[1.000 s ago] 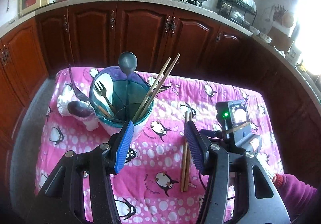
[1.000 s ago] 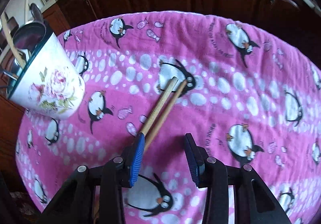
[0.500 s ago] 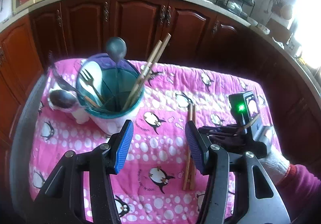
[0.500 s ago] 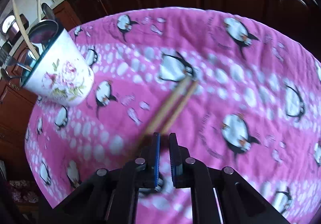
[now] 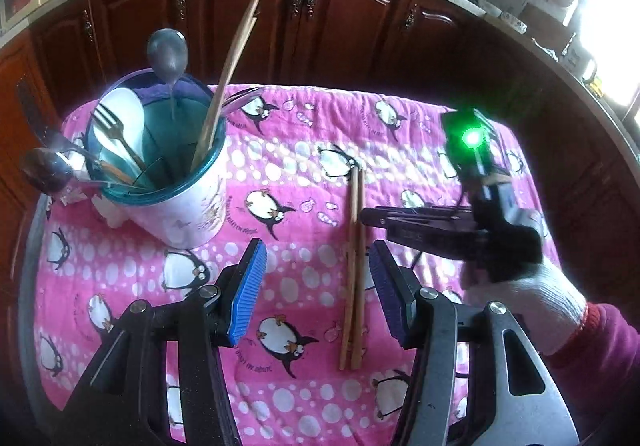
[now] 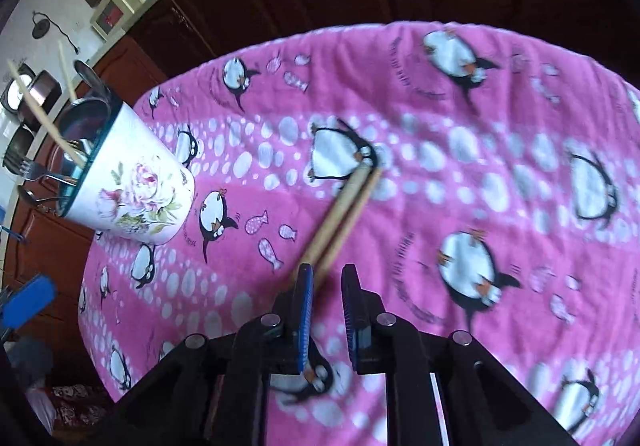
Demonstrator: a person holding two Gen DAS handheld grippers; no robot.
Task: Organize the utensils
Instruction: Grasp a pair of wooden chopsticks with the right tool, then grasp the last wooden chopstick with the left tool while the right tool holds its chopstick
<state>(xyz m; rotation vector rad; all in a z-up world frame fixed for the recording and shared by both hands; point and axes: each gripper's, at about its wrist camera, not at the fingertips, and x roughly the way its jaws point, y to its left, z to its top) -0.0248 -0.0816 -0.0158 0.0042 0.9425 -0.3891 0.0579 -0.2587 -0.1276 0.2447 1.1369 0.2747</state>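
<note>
Left wrist view, holder: the flowered utensil holder (image 5: 176,182) stands at the left of the frame on the pink penguin cloth (image 5: 288,150), already carrying a fork (image 5: 116,130), spoons and one pair of chopsticks.
Left wrist view, left tongs: the left tongs (image 5: 316,286) hang wide open over the cloth at lower centre, holding nothing.
Left wrist view, loose chopsticks: the loose chopsticks (image 5: 354,258) lie flat, side by side, running up the middle of the frame just inside the right-hand pad, well apart from the holder.
Left wrist view, right tongs: the right tongs (image 5: 370,216) reach in from the right, with the tip just beside the pair about halfway along.
Right wrist view, holder: at far left, tilted by the lens.
Right wrist view, chopsticks and tongs: the pair slants from frame centre down to the right tongs (image 6: 326,320); its near end passes at the left blue pad, not squarely in the gap.
Right wrist view, jaw state: narrow gap, jaws opening; no pad visibly presses the wood, so I judge no grip.
Step in hand: picking up the pair for the holder.
Doing it well: centre both sticks in the gap, close on both together, and lift level so neither slips.
</note>
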